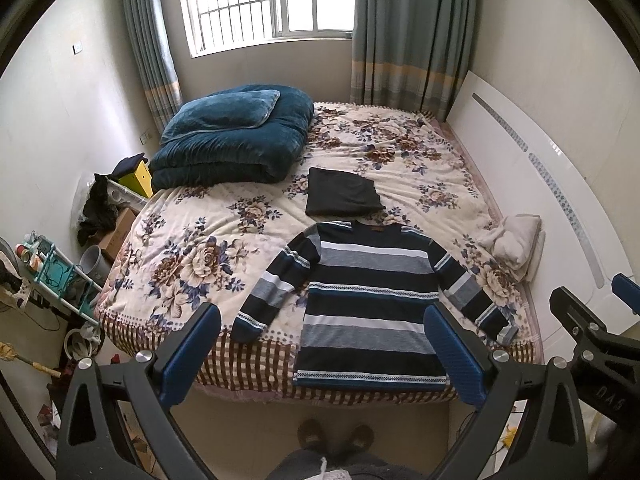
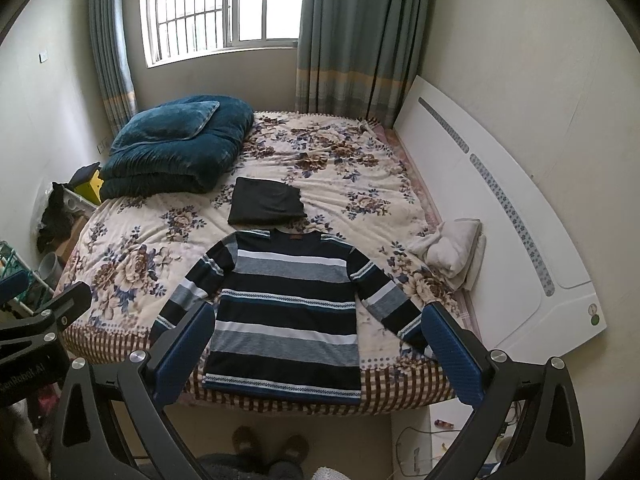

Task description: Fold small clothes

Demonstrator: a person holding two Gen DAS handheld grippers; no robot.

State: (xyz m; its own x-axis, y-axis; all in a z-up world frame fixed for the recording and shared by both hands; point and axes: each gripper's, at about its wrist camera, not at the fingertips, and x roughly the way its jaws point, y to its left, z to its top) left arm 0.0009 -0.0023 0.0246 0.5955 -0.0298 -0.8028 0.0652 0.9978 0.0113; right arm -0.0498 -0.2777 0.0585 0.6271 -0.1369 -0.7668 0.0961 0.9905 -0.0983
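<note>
Your bed (image 1: 240, 216) fills the room, and everything else sits in relation to it. The blue quilt (image 1: 232, 140) is folded at its far left corner under the window. The striped sweater (image 1: 372, 304) lies flat at its near edge, sleeves spread, hem at the checked border. A folded black garment (image 1: 340, 196) rests just beyond the sweater's collar, and a white towel (image 1: 512, 244) is bunched at its right side. Your left gripper (image 1: 324, 352) and right gripper (image 2: 320, 348) both hang above the near edge, jaws spread wide, holding nothing.
</note>
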